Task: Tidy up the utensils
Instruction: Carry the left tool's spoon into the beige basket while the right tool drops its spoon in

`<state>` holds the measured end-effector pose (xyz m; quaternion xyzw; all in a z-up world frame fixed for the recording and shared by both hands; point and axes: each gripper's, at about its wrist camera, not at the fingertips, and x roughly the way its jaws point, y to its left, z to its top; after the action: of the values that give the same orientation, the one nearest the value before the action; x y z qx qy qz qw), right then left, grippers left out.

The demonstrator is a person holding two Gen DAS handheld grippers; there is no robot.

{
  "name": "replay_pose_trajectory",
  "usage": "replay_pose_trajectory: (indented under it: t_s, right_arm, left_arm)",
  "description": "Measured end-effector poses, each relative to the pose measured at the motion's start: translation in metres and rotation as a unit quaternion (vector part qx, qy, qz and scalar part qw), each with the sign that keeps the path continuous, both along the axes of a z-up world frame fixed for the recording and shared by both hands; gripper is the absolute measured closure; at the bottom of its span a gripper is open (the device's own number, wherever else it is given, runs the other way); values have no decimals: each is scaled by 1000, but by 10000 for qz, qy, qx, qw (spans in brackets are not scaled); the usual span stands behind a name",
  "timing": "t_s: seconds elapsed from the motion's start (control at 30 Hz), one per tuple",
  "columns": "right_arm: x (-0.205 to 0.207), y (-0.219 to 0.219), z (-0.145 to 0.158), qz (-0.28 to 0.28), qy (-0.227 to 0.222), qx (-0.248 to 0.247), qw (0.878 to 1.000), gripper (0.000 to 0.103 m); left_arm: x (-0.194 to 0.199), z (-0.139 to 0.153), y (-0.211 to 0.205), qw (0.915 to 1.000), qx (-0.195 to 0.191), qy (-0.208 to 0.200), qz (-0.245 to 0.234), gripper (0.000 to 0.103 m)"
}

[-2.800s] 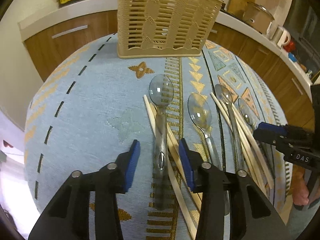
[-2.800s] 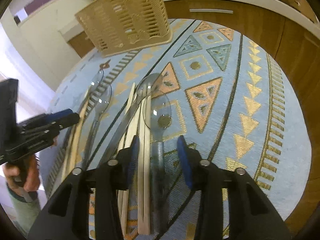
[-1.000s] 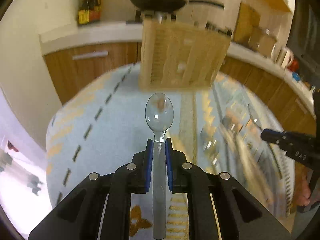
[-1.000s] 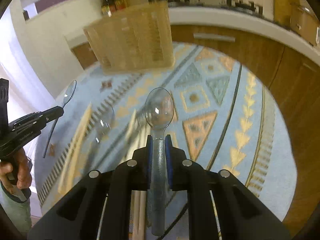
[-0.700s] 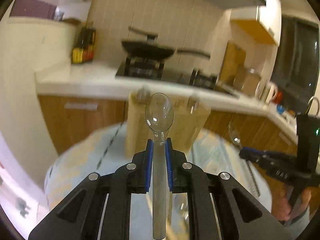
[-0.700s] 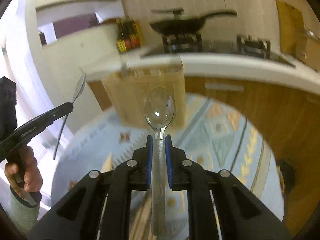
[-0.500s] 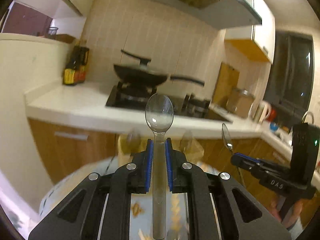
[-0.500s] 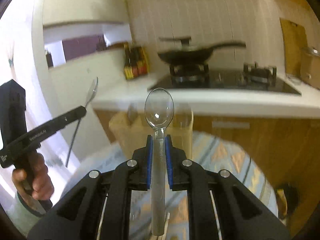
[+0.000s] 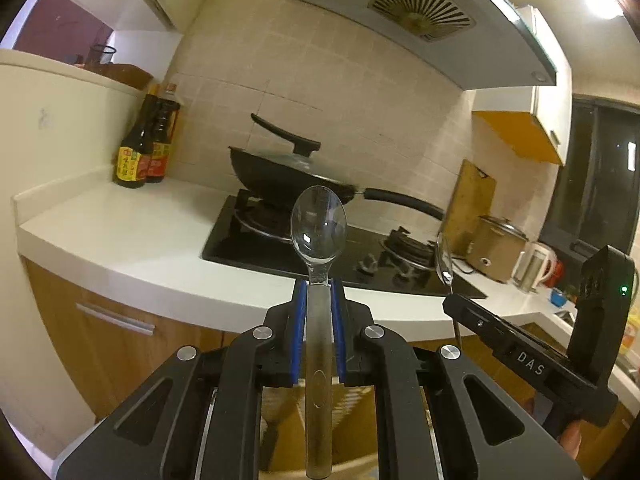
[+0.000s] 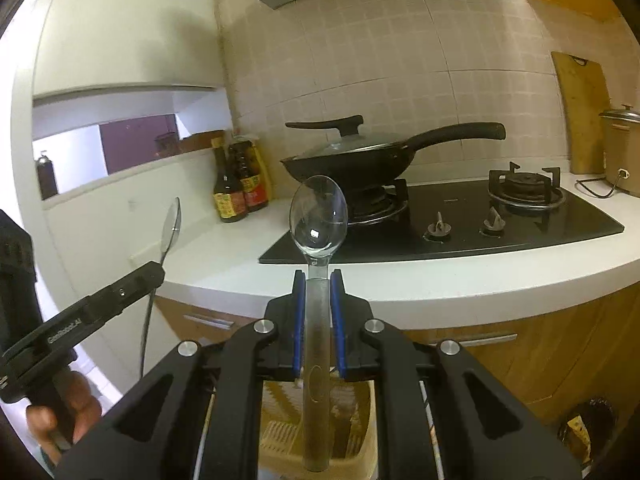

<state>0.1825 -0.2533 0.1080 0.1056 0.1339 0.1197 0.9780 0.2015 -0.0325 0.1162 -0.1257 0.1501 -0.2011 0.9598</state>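
Note:
My left gripper [image 9: 318, 300] is shut on the handle of a clear plastic spoon [image 9: 319, 232], bowl up and pointing toward the stove. My right gripper [image 10: 318, 292] is shut on a second clear spoon [image 10: 318, 216] in the same way. Each gripper shows in the other's view: the right gripper [image 9: 450, 300] at the right with its spoon edge-on, the left gripper [image 10: 160, 270] at the left. The beige slotted utensil basket [image 10: 360, 424] sits below and just ahead of both grippers, mostly hidden behind the fingers [image 9: 294, 336]. The table with the other utensils is out of view.
A white counter [image 9: 120, 236] runs across ahead, with a black hob [image 10: 460, 236], a lidded wok [image 10: 352, 156] and sauce bottles [image 9: 140, 152]. Wooden cabinet fronts [image 10: 560, 344] lie below it. A cutting board [image 10: 580, 112], a cooker and a kettle [image 9: 536, 264] stand at the right.
Both grippers have risen and tipped up with their spoons. The table and loose utensils have dropped out of view, and the basket has slid down to the bottom edge under the fingers.

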Motion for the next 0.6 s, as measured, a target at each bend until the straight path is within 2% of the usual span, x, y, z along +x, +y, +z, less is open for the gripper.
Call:
replay_pose_trajectory:
  t_s: [0.33,0.47,0.6]
  right_arm:
    - [14,12,-30,-515,-350,-266,9977,93]
    - [12,22,-43,-579,-491,-464,9960,93]
    - [1,23,-48,-527,-568,-460,9959,93]
  left_arm:
    - [15,-39,-2,9982,217,-122,551,93]
    - [11,-46,-4,9973,388,-189,597,92]
    - [4,-54,0,9973,369,-208,606,90]
